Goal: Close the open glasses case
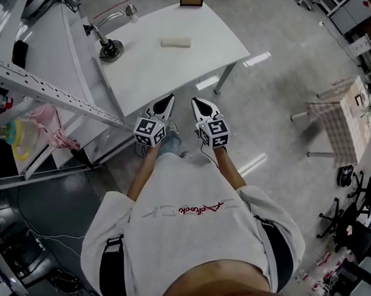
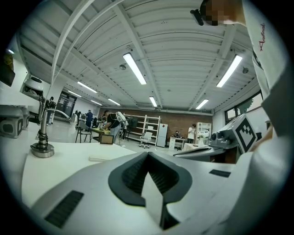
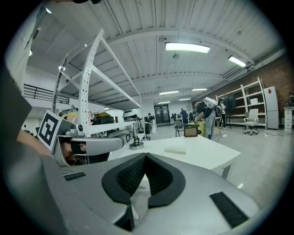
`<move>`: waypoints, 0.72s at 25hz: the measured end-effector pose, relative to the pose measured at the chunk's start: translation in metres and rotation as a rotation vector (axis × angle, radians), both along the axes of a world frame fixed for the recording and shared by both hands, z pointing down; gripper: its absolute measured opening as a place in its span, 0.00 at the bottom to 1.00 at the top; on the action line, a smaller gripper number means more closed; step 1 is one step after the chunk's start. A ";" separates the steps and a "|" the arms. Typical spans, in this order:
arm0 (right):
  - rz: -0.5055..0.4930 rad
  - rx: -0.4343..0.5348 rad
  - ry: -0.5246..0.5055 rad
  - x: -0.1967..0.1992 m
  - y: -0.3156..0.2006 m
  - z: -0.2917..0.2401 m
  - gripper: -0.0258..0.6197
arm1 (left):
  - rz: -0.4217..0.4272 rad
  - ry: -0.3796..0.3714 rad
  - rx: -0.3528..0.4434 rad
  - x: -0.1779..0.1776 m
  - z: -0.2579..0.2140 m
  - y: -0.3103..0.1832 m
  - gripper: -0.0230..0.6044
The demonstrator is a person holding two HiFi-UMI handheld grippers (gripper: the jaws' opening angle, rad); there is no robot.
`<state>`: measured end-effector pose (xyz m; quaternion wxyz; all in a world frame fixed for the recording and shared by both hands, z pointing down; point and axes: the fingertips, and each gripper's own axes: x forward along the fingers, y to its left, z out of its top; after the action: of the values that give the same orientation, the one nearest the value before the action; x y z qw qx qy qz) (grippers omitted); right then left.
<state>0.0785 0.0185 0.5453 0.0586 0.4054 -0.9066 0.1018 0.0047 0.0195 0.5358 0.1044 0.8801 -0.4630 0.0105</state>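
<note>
– Listing largest first. Item one?
– Grey floor [image 1: 275, 92], filling the right half and centre of the head view.
– Item two?
– White surface [image 1: 146, 70], upper centre. One corner points toward the lower left of the frame.
– Item three?
– White shelving rack [image 1: 43, 87], left edge, with a perforated beam running diagonally down toward the centre.
– Item four?
– Person in a light shirt [image 1: 188, 235], lower centre, both forearms reaching up the frame.
– Item five?
– Small table with a checked cloth [image 1: 339, 124], right edge, well apart from everything else listed.
– Item six, the tools?
– Left gripper [image 1: 170, 98] and right gripper [image 1: 195, 101], side by side at centre, apart from each other. Their tips sit near the closest edge of the surface.
– State of the jaws?
– Left gripper view: jaws closed pad to pad, nothing between them. Right gripper view: the same, closed and empty.
– Item seven?
– Metal stand with a round base [image 1: 111, 50], upper left part of the surface.
– Item eight, the task's thing?
– Glasses case [image 1: 176, 43], a pale oblong lying flat on the surface. It is to the right of the stand and well apart from both grippers. Whether its lid is up cannot be told at this size.
– Last item?
– Small framed card [image 1: 191, 0], upright at the far edge of the surface, top centre.
</note>
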 end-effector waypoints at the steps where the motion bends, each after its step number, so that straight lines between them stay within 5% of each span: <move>1: 0.002 0.000 0.000 0.001 0.002 0.000 0.07 | 0.001 0.000 0.000 0.001 0.000 0.003 0.08; 18: -0.008 0.008 0.009 0.005 0.021 -0.004 0.07 | 0.006 -0.004 0.011 0.009 -0.004 0.022 0.08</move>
<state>0.0839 0.0390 0.5411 0.0616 0.4026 -0.9083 0.0959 0.0135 0.0411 0.5314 0.0989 0.8820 -0.4606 0.0099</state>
